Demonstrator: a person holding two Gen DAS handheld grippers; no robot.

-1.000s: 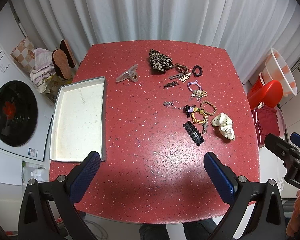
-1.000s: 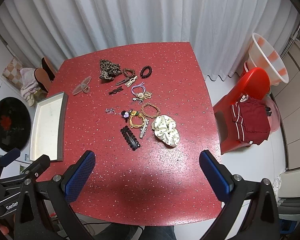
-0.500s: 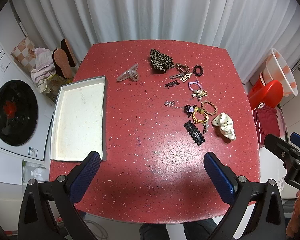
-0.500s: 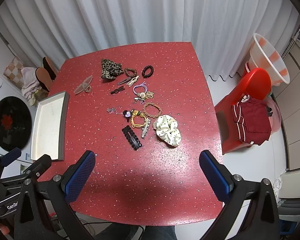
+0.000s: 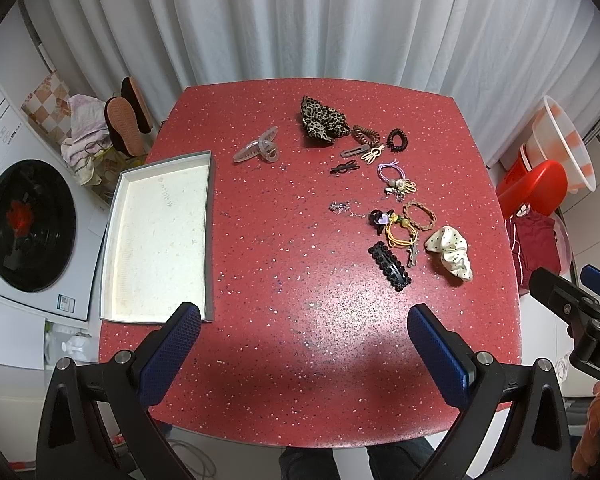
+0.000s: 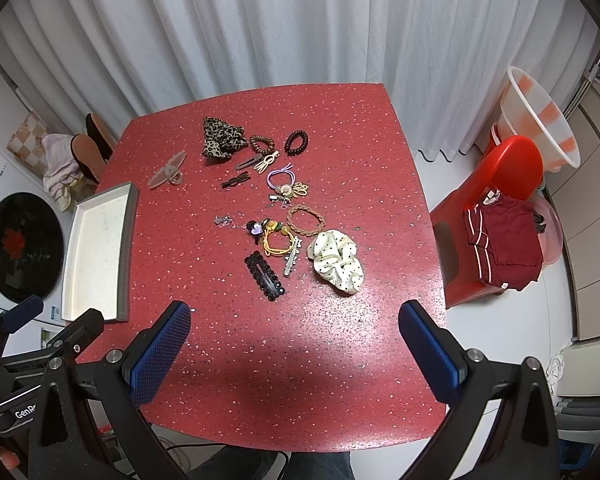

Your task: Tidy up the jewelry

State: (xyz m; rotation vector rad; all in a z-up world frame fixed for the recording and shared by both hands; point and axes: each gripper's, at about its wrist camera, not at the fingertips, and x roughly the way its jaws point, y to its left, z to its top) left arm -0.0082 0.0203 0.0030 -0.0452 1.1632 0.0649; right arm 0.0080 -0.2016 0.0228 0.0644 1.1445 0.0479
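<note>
Jewelry and hair pieces all lie loose on the red speckled counter [image 5: 300, 300], so by my judgement the sorting has not begun: the shallow grey-rimmed white tray [image 5: 209, 240] at the left edge holds nothing. Going left to right, a translucent plastic claw clip [image 5: 258, 149] sits alone nearest the tray, then a leopard-print fabric scrunchie [image 5: 323, 122] at the far side, a small silver chain [image 5: 342, 207] mid-counter, a black scalloped snap clip [image 5: 389, 265] nearer, a yellow elastic band with beads [image 5: 400, 234], a brown braided bracelet [image 5: 419, 213], a black spiral hair tie [image 5: 397, 140] far off, and a cream polka-dot scrunchie [image 5: 451, 251] rightmost. Everything still needs moving to the tray. The left gripper [image 5: 304, 344] hovers over the near edge with its jaws spread wide, holding and touching nothing. The right gripper [image 6: 294, 346] likewise hangs above the near counter, jaws fully apart and empty.
</note>
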